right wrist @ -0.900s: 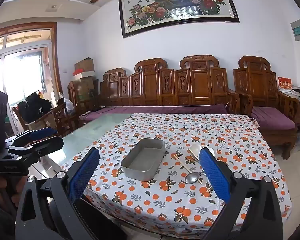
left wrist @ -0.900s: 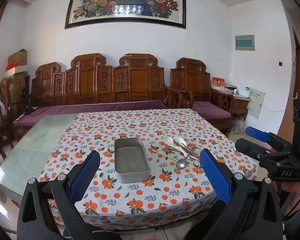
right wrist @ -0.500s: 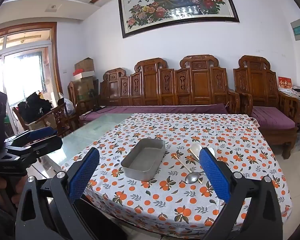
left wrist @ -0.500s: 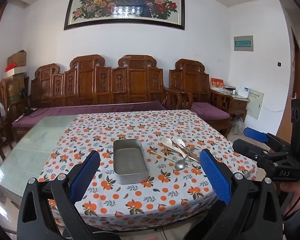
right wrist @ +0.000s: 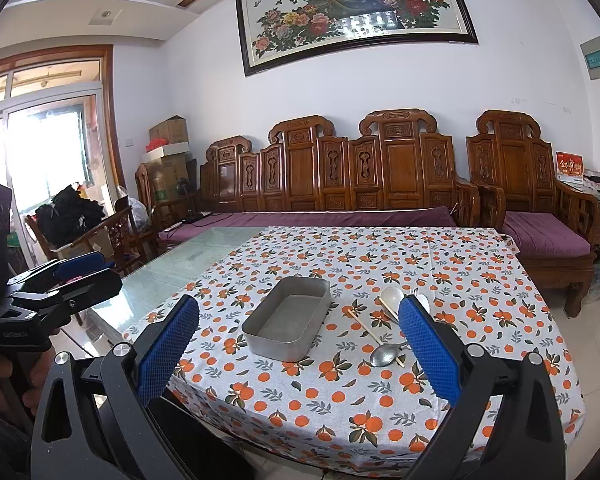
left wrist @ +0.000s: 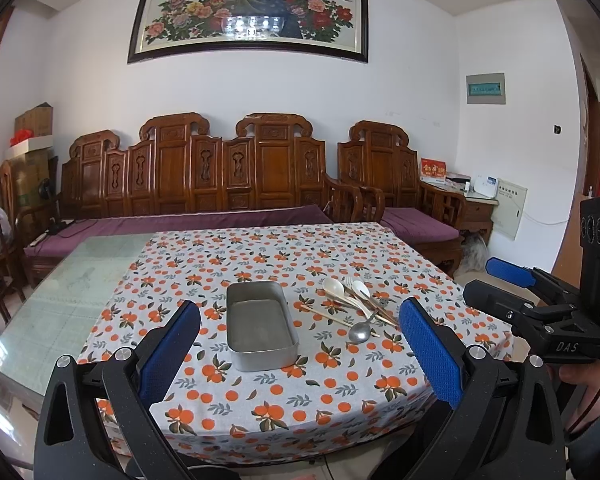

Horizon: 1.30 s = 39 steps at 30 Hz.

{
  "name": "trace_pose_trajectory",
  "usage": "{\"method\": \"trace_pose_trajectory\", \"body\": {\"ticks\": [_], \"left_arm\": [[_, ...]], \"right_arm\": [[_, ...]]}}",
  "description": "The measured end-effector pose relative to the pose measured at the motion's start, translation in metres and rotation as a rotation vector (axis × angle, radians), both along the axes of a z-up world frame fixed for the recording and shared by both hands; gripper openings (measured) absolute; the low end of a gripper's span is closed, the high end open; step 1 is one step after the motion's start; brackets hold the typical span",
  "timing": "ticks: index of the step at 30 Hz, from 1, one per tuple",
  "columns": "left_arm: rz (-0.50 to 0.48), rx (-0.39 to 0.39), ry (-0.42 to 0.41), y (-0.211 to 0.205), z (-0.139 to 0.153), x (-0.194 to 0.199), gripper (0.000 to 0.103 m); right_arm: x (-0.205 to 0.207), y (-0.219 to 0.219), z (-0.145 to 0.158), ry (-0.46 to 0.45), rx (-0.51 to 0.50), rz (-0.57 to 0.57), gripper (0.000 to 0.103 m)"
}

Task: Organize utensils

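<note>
Nearest the cameras, the left gripper (left wrist: 300,344) and right gripper (right wrist: 300,340) hang short of the surface (left wrist: 260,404), jaws wide and holding nothing, presumably poised for a first pick. Beyond them the metal tin (left wrist: 260,326) sits empty on the orange-print cloth, ready to receive cutlery. Just to its right the utensils (left wrist: 356,308) lie in a loose heap, spoons, chopsticks and a fork overlapping, none sorted yet.

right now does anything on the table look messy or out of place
Yes: the utensils lie in a crossed heap on the tablecloth, spoons over chopsticks, right of the empty metal tin. Nothing looks spilled or damaged.
</note>
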<state>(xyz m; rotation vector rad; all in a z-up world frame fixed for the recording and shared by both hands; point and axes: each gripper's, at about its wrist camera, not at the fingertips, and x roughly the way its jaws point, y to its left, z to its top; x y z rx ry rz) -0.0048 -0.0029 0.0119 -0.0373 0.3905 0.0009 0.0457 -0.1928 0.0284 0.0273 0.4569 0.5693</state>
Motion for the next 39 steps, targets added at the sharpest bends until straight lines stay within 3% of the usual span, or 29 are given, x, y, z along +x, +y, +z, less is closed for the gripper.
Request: {"method": "trace_pose_trajectory", "body": {"ticks": [39], "left_arm": [[-0.001, 0.003, -0.013, 0.001, 0.014, -0.002, 0.096]], "right_arm": [[0.000, 0.000, 0.001, 0.002, 0.003, -0.001, 0.100]]}}
